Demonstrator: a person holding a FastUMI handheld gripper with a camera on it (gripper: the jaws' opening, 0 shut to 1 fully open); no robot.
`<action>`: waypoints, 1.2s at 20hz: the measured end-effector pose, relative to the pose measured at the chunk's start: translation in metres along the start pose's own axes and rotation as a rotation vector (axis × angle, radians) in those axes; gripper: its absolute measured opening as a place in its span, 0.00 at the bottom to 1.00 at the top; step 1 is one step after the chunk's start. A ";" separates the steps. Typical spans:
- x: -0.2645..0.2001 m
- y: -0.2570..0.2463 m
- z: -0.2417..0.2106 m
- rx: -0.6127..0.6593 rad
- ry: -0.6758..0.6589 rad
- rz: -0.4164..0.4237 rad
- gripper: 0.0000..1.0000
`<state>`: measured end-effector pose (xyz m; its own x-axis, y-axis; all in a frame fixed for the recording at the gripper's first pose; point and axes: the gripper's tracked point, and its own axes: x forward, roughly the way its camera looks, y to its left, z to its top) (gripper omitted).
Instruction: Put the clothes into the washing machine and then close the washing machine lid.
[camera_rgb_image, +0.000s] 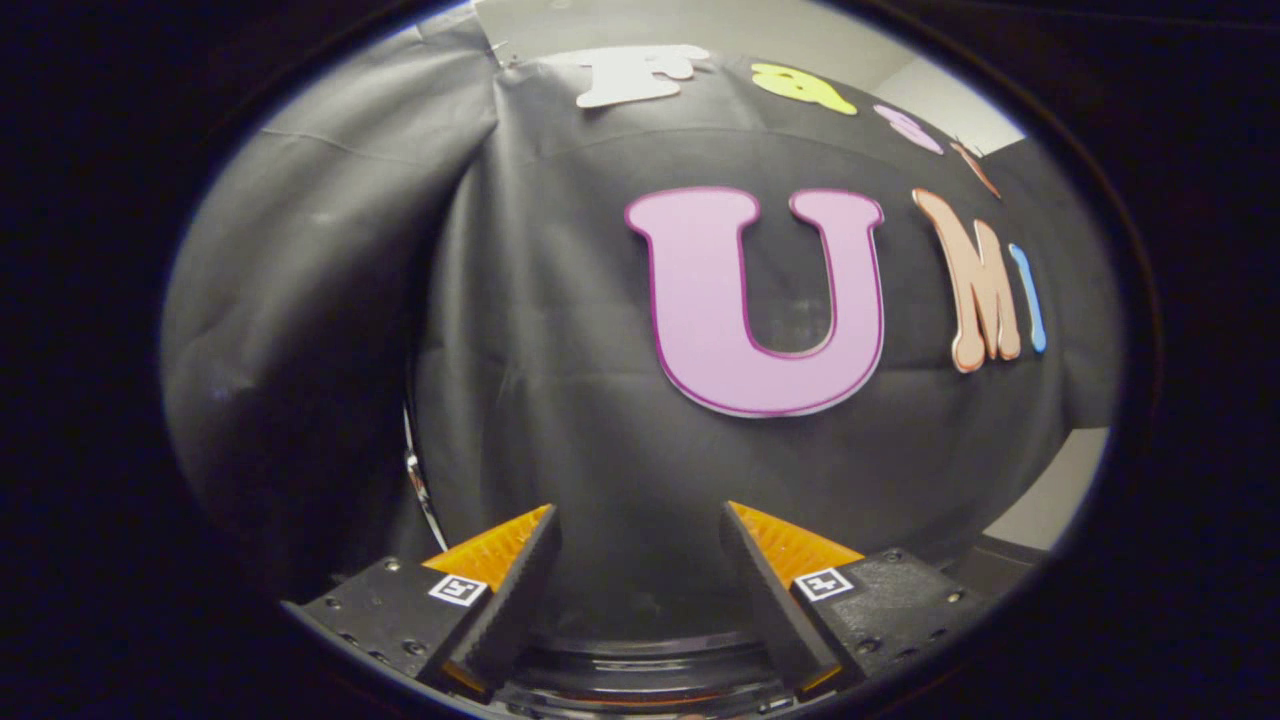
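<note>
A black cloth (560, 400) takes up most of the frame as the booth's back wall, creased and sagging, with a deep vertical fold running down the left of centre. A second panel of the same cloth (300, 300) hangs at the left, catching more light (it reads grey rather than black). Above the cloth's top edge, at the upper middle and upper right, a pale room wall (800, 35) shows. At the lower right a pale surface (1060, 490) appears beneath the cloth's hem.
</note>
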<state>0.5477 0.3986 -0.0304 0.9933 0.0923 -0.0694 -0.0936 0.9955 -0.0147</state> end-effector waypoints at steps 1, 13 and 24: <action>-0.001 0.001 -0.019 -0.013 0.067 0.007 0.97; -0.036 0.000 -0.015 0.020 0.037 0.029 0.98; -0.058 -0.002 -0.011 0.024 -0.040 0.049 0.98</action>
<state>0.4894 0.3910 -0.0374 0.9896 0.1409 -0.0297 -0.1406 0.9900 0.0117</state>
